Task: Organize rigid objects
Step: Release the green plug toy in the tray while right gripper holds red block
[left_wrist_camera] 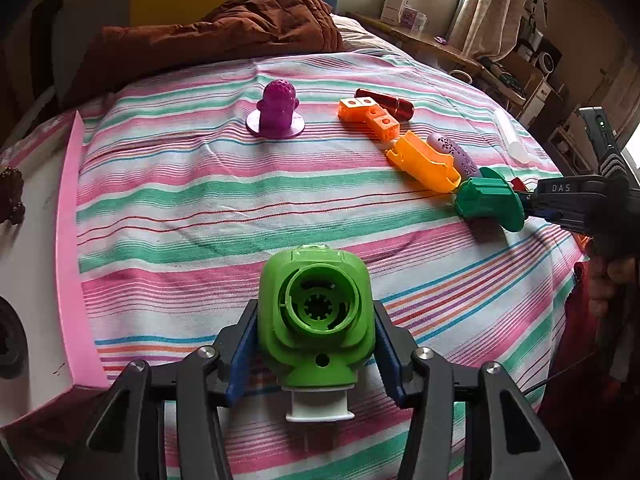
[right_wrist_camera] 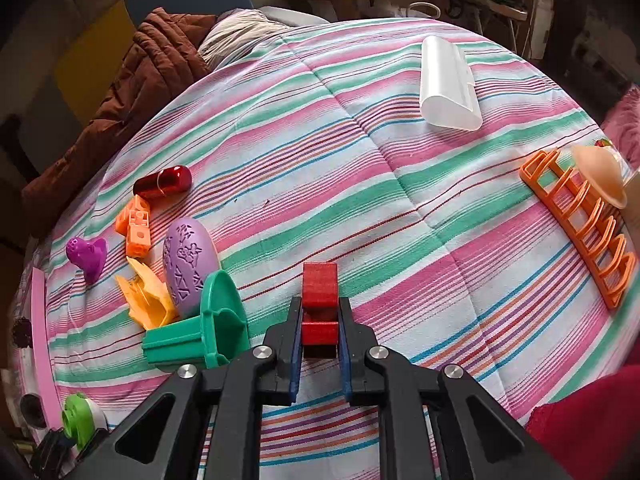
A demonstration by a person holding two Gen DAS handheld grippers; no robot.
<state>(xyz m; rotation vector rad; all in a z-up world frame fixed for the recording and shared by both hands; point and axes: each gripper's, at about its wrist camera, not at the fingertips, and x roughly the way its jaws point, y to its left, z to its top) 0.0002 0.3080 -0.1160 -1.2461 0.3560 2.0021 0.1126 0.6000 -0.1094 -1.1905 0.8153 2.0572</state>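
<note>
Left gripper (left_wrist_camera: pixel 316 332) clamped on the lime part (left_wrist_camera: pixel 316 316), pads tight on both sides, held just over the striped sheet (left_wrist_camera: pixel 180 184) w/ its round socket facing the cam. Right gripper (right_wrist_camera: pixel 320 320) closed on the red block (right_wrist_camera: pixel 319 304), block poking fwd past the fingertips, low over the sheet near the front edge. Just left of it: teal piece (right_wrist_camera: pixel 204 328) on its side, touching the yellow piece (right_wrist_camera: pixel 146 300) & purple oval (right_wrist_camera: pixel 188 264). Further back in that row, orange cubes (right_wrist_camera: pixel 134 224), then dark red capsule (right_wrist_camera: pixel 162 182). Purple figure (left_wrist_camera: pixel 276 110) stands upright on its disc, apart from the row. Right-wrist view: white case (right_wrist_camera: pixel 448 84) far side, orange rack (right_wrist_camera: pixel 580 224) at the right edge w/ a peach dome (right_wrist_camera: pixel 600 176) against it. Brown quilt (left_wrist_camera: pixel 224 28) bunched behind.
</note>
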